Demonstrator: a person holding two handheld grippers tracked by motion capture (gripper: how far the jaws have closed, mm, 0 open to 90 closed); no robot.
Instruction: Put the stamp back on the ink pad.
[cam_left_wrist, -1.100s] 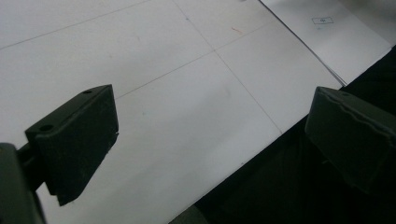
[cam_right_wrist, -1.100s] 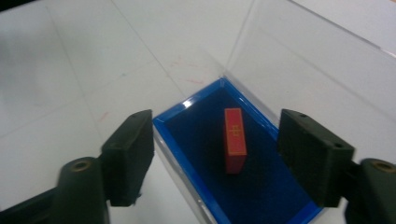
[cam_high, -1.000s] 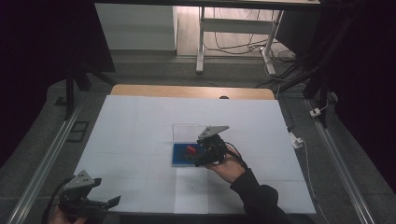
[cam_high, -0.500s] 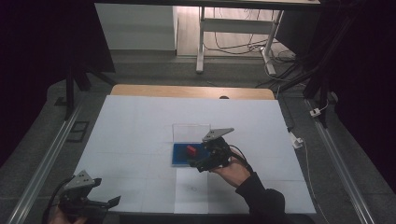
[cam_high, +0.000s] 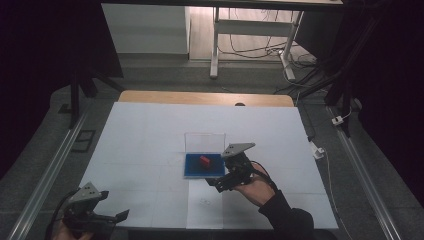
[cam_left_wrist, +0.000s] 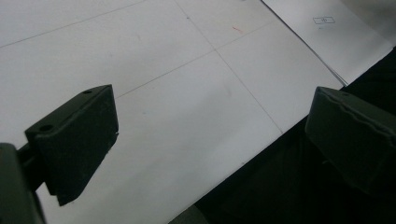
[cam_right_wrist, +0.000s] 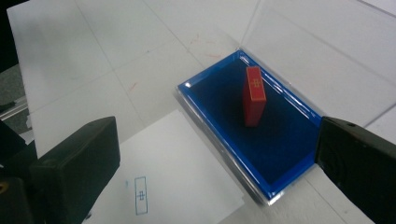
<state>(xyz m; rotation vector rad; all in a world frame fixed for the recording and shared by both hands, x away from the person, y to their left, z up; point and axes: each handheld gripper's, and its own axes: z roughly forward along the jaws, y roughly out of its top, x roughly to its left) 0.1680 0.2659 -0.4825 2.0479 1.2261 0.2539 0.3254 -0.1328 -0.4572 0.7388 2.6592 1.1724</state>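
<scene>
A small red block (cam_right_wrist: 254, 95) stands upright on the dark pad of a shallow blue tray (cam_right_wrist: 224, 140). The tray's clear lid (cam_high: 205, 141) stands up behind it. In the high view the red block (cam_high: 204, 160) sits mid-table in the blue tray (cam_high: 192, 171). My right gripper (cam_high: 216, 183) hovers just off the tray's near right corner. Its jaws have just been opening and now stand wide, with nothing between them (cam_right_wrist: 217, 161). My left gripper (cam_high: 114, 205) rests at the table's near left corner, open and empty over the white surface (cam_left_wrist: 210, 135).
A white paper sheet (cam_right_wrist: 168, 177) lies in front of the tray and bears a small blue rectangular mark (cam_right_wrist: 140, 195). The white table cover (cam_high: 150, 135) ends at a dark edge close to my left gripper. Metal rails run along both sides of the table.
My right gripper has drawn back from the red block toward the near right, and its jaws have spread wider. The block stays on the blue pad. The left gripper has not moved.
</scene>
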